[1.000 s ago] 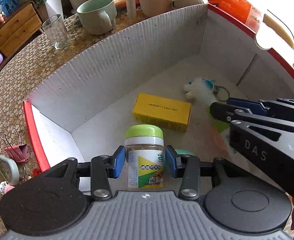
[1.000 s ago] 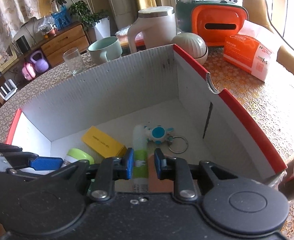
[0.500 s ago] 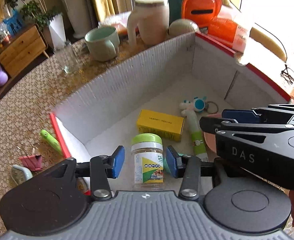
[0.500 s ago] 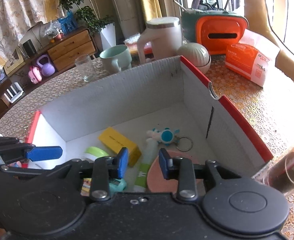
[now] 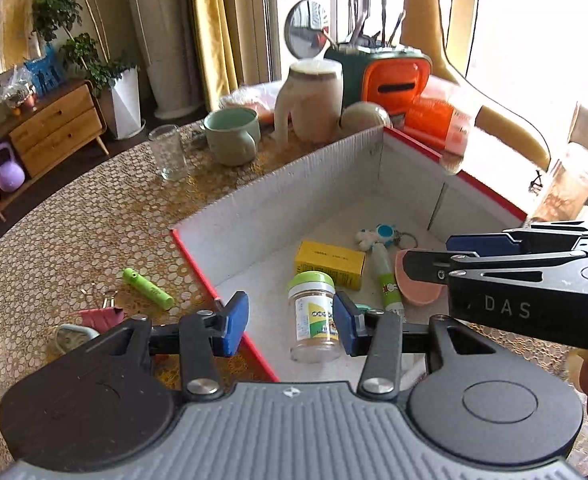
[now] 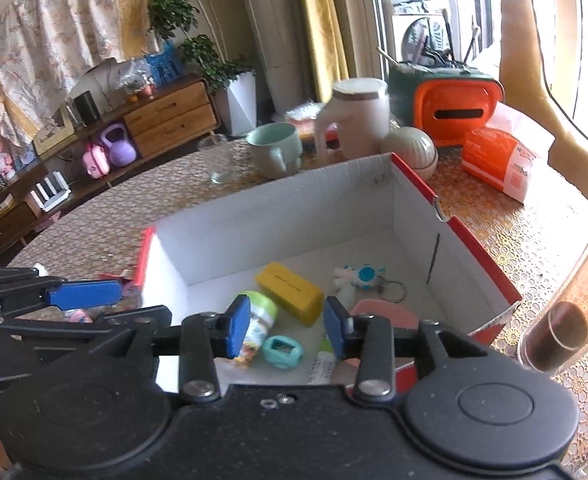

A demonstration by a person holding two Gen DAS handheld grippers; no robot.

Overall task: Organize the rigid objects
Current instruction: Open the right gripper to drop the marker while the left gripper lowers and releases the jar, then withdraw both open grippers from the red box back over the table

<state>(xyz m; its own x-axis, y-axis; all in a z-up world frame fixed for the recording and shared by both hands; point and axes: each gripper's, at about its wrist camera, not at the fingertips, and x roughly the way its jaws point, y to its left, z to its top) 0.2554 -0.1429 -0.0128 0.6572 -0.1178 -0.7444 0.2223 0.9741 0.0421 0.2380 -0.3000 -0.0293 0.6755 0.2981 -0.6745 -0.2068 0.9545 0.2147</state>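
A white cardboard box with a red rim (image 5: 378, 140) (image 6: 414, 176) holds a green-lidded jar (image 5: 314, 316) (image 6: 259, 318), a yellow carton (image 5: 330, 262) (image 6: 290, 292), a white tube (image 5: 388, 284), a pink dish (image 5: 418, 286) (image 6: 382, 312), a blue keychain toy (image 5: 380, 236) (image 6: 360, 276) and a small teal case (image 6: 282, 352). My left gripper (image 5: 290, 324) hovers above the box's near corner, jaws opening, pads clear of the upright jar below. My right gripper (image 6: 287, 330) hangs over the box's front, also opening, with nothing gripped.
Left of the box on the patterned tablecloth lie a green marker (image 5: 148, 288), a pink binder clip (image 5: 98, 314) and a small clock (image 5: 70, 334). Behind it stand a glass (image 5: 168, 152), a mug (image 5: 232, 134), a white jug (image 5: 314, 104) and an orange tissue holder (image 5: 394, 80). A tall jar (image 6: 566, 320) stands at the right.
Both grippers have risen and drawn back from the box floor. The left jaws let go of the jar, the right jaws let go of the tube, and both have widened.
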